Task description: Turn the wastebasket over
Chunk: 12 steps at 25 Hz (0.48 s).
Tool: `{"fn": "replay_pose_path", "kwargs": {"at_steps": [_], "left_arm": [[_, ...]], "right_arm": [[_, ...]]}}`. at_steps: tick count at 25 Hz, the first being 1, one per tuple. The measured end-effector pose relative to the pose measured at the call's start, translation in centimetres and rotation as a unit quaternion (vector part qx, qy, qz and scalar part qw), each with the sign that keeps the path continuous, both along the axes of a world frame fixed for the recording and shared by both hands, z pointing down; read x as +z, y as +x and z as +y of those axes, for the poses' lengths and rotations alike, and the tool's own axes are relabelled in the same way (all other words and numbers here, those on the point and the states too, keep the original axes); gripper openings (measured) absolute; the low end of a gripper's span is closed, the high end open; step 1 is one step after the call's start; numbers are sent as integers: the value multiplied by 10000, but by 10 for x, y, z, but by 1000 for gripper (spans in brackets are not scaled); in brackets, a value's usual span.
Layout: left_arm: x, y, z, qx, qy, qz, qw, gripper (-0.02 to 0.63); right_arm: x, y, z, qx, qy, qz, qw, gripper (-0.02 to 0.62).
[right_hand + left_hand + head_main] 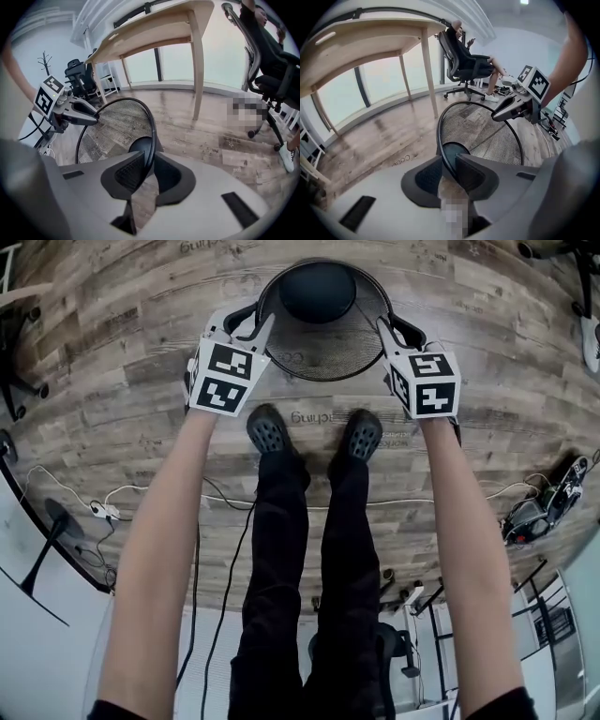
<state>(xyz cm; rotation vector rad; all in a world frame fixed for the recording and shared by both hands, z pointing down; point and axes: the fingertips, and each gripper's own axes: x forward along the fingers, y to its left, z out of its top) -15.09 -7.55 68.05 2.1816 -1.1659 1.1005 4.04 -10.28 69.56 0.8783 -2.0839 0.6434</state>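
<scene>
A black wire-mesh wastebasket [323, 343] stands on the wood floor in front of my feet, its mouth facing up at me and its solid dark bottom visible inside. My left gripper [255, 324] is shut on the left side of the rim. In the left gripper view the thin rim runs between the pads of the left gripper [450, 161], with the mesh of the wastebasket [487, 131] beyond. My right gripper [386, 329] is shut on the right side of the rim. In the right gripper view the rim of the wastebasket [112, 126] passes between the right gripper's [151, 157] pads.
My two shoes [267, 432] stand just behind the basket. A wooden desk [426, 70] rises beyond it, and a person sits in an office chair [464, 61] further back. Cables and a plug strip [103, 512] lie on the floor to the left.
</scene>
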Motion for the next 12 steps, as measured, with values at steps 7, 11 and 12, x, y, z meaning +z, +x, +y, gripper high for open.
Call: {"fn": "replay_pose_path", "kwargs": {"at_steps": [7, 11, 12], "left_arm": [[-1, 1, 33, -314, -64, 371, 9988, 85], [6, 12, 87, -478, -573, 1003, 9922, 66], [9, 15, 100, -435, -664, 1043, 9914, 67]], "right_arm": [[0, 3, 42, 300, -482, -442, 9974, 69], [13, 16, 98, 600, -1090, -700, 9898, 67], [18, 18, 111, 588, -1205, -714, 9884, 67]]}}
